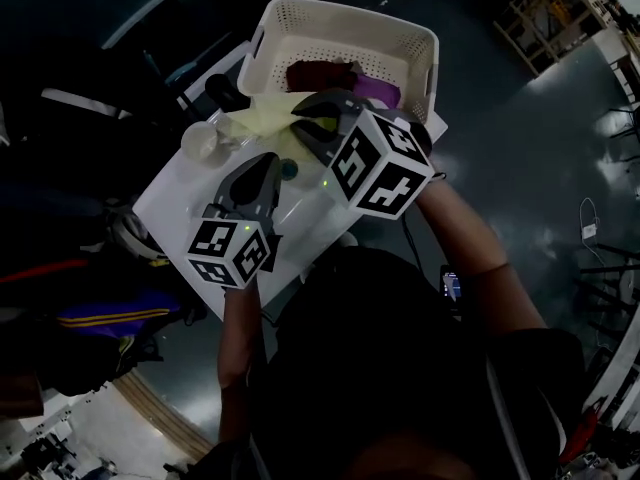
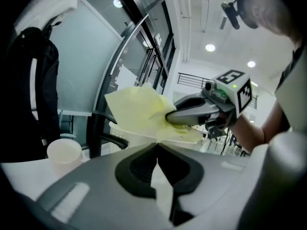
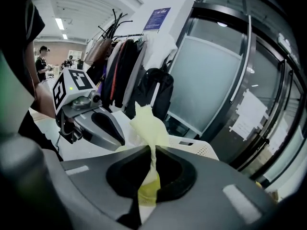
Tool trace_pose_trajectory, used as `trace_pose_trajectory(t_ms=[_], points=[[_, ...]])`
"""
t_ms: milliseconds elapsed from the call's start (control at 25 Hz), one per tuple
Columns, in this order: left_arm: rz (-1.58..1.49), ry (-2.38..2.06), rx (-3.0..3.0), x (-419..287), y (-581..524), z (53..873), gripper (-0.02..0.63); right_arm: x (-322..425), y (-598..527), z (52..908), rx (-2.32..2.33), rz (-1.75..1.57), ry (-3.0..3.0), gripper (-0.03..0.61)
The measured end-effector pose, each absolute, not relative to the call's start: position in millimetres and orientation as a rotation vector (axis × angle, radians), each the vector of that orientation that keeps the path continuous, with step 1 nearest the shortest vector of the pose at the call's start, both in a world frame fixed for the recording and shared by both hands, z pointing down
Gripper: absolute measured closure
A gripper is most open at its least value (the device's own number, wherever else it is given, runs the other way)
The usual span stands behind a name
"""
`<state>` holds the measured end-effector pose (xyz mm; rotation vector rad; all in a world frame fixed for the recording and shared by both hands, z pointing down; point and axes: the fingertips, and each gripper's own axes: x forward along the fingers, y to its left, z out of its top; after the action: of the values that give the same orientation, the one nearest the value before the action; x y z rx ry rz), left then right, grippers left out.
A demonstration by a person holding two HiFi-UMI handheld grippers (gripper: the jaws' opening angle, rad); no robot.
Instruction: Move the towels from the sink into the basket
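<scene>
Head view: yellow towel point(image 1: 248, 120) is up mid-frame, betw. my left gripper point(image 1: 262, 165) and right gripper point(image 1: 305, 120), just below the basket point(image 1: 300, 13) w/ dark towels point(image 1: 320, 73) inside.

Left gripper view: jaws closed on towel's bottom corner.

Right gripper view: jaws pinched on a fold.

Step, I reckon: carrying over. Next: clear the rim, then release both.

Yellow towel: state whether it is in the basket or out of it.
Out. The yellow towel is pinched in the right gripper's shut jaws, raised above the counter, short of the white basket.
</scene>
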<state>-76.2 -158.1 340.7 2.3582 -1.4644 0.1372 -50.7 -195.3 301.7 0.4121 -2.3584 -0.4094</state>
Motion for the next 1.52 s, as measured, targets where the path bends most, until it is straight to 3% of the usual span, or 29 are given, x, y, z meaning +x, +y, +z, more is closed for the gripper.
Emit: trace_pose_trajectory(t_ms=[400,960,1520], points=[[0.163,-1.387,2.435,-42,-184,331,0.607,5,-259,277,0.636,-0.382,-2.355,0.561],[0.228,-1.254,2.455,10,-214,351,0.607,84,-341,324,0.837,-0.207,-2.271,0.56],[0.256,-1.238,2.411,19,-232,367,0.607,111,-382,352,0.887,-0.147,-2.22,0.548]])
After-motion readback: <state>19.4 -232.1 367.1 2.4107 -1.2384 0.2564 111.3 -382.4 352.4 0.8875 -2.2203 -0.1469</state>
